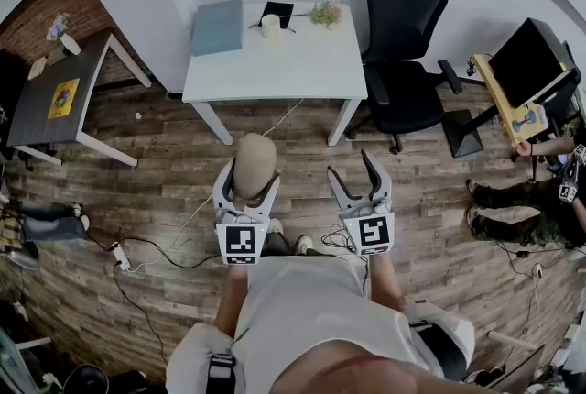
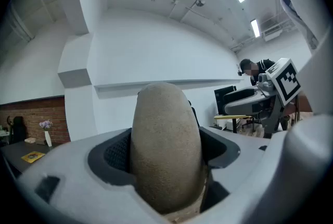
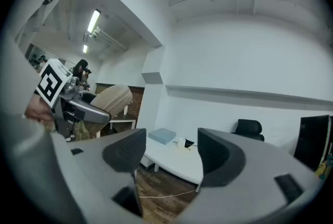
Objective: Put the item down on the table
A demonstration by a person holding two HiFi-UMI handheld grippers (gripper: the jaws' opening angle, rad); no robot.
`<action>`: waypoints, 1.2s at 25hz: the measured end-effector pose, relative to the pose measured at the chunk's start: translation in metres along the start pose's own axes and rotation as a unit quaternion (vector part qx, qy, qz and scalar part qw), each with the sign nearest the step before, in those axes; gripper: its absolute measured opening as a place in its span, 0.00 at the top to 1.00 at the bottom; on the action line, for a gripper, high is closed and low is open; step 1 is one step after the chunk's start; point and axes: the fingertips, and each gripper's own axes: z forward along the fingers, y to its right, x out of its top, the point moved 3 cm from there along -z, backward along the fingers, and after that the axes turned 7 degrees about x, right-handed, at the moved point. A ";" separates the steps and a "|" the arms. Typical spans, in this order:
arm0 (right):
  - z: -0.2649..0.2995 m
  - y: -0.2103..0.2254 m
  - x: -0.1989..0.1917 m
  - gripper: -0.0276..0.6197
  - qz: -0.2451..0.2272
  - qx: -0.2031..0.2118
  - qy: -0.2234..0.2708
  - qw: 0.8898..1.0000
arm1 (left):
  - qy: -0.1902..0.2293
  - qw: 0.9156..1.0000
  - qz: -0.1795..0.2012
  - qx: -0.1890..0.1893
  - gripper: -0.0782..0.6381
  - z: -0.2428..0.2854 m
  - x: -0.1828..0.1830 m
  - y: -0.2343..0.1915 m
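Note:
The item [image 1: 254,165] is a beige, rough-surfaced oval lump, standing upright between the jaws of my left gripper [image 1: 249,178], which is shut on it. It fills the middle of the left gripper view [image 2: 165,150], clamped by both dark pads. I hold it above the wooden floor, short of the white table [image 1: 275,67]. To its right, my right gripper [image 1: 352,170] is open with nothing in it; the right gripper view shows the white table [image 3: 177,158] through the gap between its jaws, and the item [image 3: 112,98] at the left.
The white table carries a blue-grey box [image 1: 218,26], a white cup [image 1: 270,26], a black flat object and a small plant [image 1: 325,14]. A black office chair [image 1: 403,44] stands right of it, a dark table [image 1: 55,94] at the left. A person [image 1: 531,191] sits at the right. Cables [image 1: 146,246] lie on the floor.

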 end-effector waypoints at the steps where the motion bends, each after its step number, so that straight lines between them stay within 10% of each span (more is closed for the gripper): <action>1: -0.001 0.000 0.000 0.50 0.004 0.001 -0.003 1.000 | -0.001 1.000 0.002 0.001 0.35 -0.001 0.000 0.002; 30: 0.118 0.039 -0.010 0.48 0.009 -0.008 -0.030 0.999 | 0.018 0.999 0.009 -0.030 0.35 0.120 -0.007 -0.053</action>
